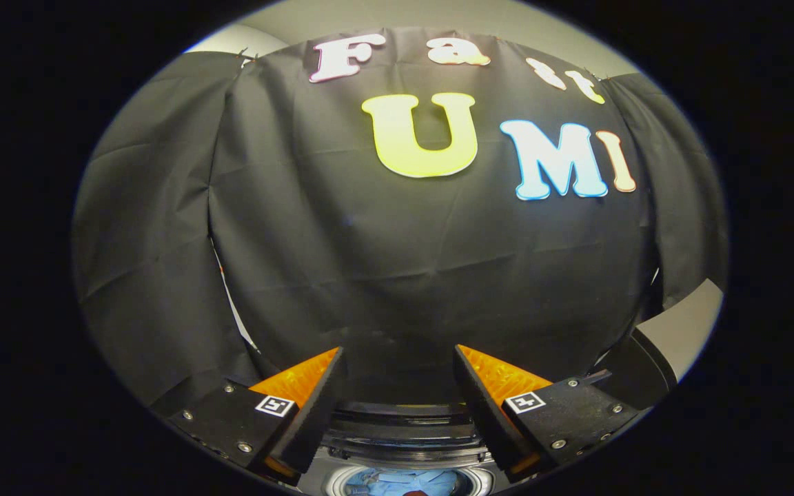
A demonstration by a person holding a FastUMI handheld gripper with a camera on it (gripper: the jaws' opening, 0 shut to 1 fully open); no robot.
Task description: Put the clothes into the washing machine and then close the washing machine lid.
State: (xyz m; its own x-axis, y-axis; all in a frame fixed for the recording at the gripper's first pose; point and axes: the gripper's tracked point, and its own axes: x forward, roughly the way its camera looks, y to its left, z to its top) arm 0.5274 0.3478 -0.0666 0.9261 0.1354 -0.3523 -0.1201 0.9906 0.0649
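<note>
— Where's your gripper [398, 358] at?
— Your fingers are spread wide with nothing between them, pointing at the cloth wall [397, 262].
— And the washer [404, 441]?
— Low down, between and below your fingers. You're looking over its dark rim into the round drum [404, 481].
— The clothes [387, 482]?
— Pale blue fabric lies inside the drum. The raised lid [679, 337] stands off beyond your right finger.

Washing machine [404, 475] — mostly cut off
</note>
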